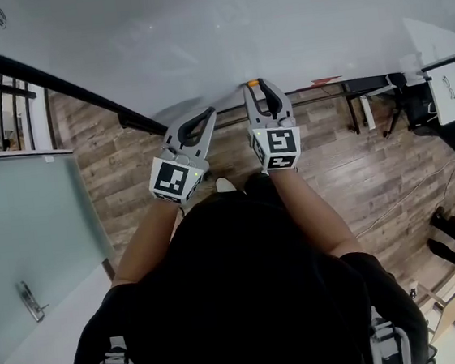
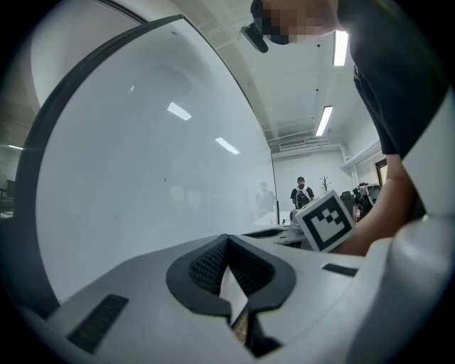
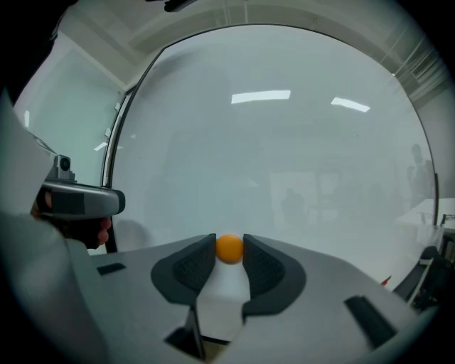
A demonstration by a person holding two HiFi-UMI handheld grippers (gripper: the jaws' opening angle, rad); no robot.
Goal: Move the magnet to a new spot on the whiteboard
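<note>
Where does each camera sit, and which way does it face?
Head view: on the head, looking down; torso, forearms, left claw, right claw at the whiteboard.
Left gripper view: on left claw, along its closed jaws; whiteboard left, right forearm right.
Right gripper view: on right claw, facing the whiteboard; magnet between jaws.
Shared: whiteboard, in all.

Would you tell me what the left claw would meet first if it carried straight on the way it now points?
Most likely the glossy white whiteboard: the left claw, shut and empty, points at its bare surface with nothing between, though the distance is unclear.
</note>
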